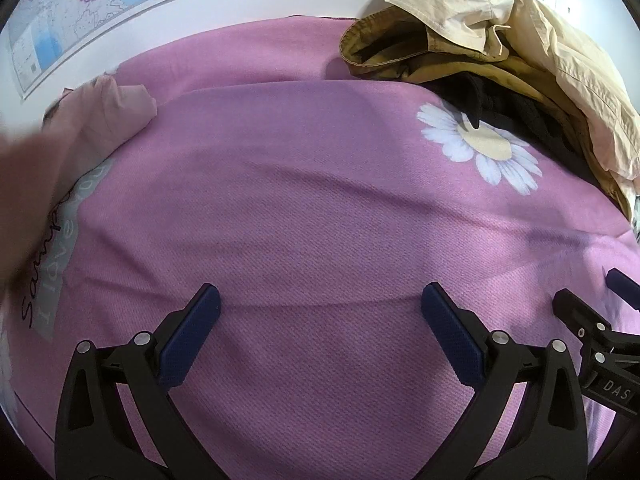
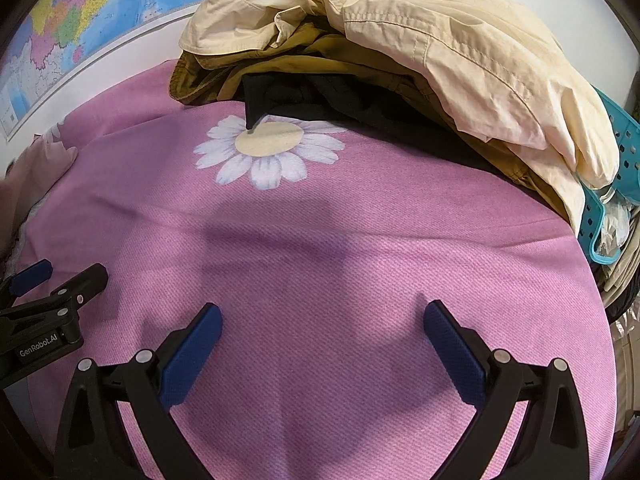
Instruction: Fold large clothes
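A pile of clothes [image 1: 520, 52] lies at the back right: a cream jacket [image 2: 460, 52] on top, an olive garment [image 2: 224, 72] and a black one [image 2: 340, 96] beneath. A pale pink garment [image 1: 100, 116] with printed lettering lies at the left, blurred in part. My left gripper [image 1: 320, 300] stands open above the pink cloth, nothing between its fingers. My right gripper [image 2: 322, 320] is open too, over bare pink cloth. Each gripper shows at the edge of the other's view: the right gripper [image 1: 600, 320] and the left gripper [image 2: 52, 288].
A pink cloth [image 1: 300, 200] with a white daisy print [image 2: 268, 152] covers the surface. A map [image 1: 100, 8] hangs on the white wall behind. A teal perforated basket [image 2: 612, 184] sits at the right edge beside the pile.
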The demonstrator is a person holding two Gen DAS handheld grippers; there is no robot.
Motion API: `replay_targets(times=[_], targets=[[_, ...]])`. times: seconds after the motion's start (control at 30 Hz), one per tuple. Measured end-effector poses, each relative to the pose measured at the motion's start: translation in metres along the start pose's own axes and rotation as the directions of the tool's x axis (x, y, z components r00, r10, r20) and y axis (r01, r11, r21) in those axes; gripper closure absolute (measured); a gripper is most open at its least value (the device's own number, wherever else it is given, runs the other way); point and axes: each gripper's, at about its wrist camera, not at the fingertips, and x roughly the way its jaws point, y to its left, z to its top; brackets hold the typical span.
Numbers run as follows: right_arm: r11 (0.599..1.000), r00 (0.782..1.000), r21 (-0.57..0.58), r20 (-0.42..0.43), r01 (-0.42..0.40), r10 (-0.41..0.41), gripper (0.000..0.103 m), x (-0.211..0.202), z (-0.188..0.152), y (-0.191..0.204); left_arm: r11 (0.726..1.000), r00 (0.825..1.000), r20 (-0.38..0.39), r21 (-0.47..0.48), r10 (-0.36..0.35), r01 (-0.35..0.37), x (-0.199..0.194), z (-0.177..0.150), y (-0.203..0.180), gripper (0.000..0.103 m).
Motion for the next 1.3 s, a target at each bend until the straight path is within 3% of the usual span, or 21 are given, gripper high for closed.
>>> replay_targets(times=[1.3], targets=[[1.0,1.0,0.0,0.0,0.0,0.0,0.005,-0.0004,0.0012,0.001,1.0,1.0,0.0,0.002,-0.004,0.004,0.0041,0.0032,-0.0004,0.004]])
